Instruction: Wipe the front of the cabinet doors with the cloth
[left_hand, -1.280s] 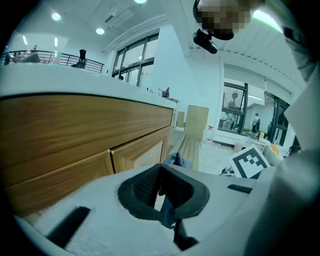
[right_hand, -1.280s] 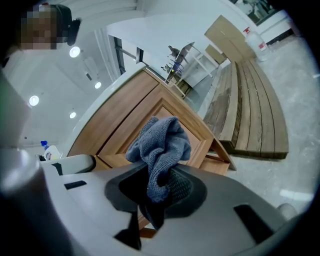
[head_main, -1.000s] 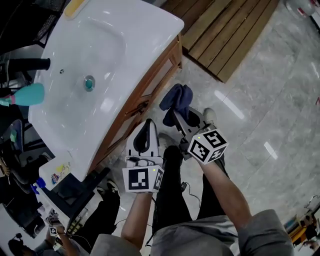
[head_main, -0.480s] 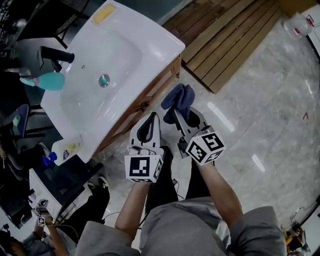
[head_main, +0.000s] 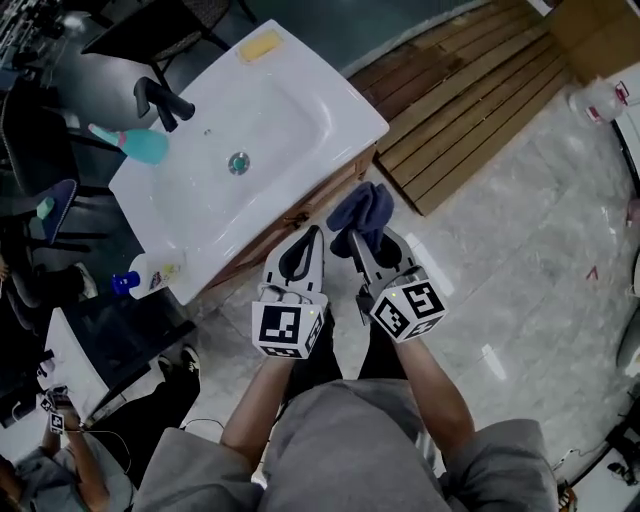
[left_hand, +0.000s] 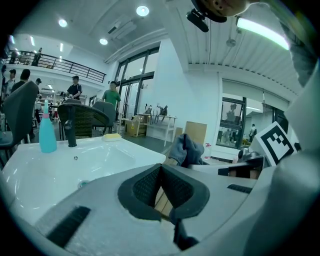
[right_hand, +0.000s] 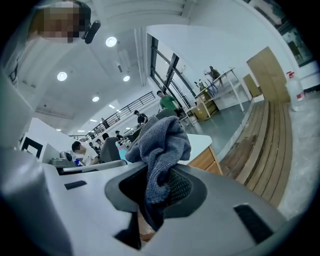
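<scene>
Blue-grey terry cloth (head_main: 362, 205) bunched in soft folds, clamped between right gripper (head_main: 366, 236) jaws, left gripper (head_main: 314, 234) jaws closed, empty

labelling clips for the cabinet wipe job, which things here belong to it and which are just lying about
Job:
cloth, pinched in the right tool
wooden cabinet front under the sink

Lying about:
teal bottle, yellow sponge and white bottle with blue cap, all on the sink
left tool, shut and empty

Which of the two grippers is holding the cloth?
The right gripper: its jaws clamp the dark blue cloth, while the left gripper has its jaws closed on nothing.
</scene>
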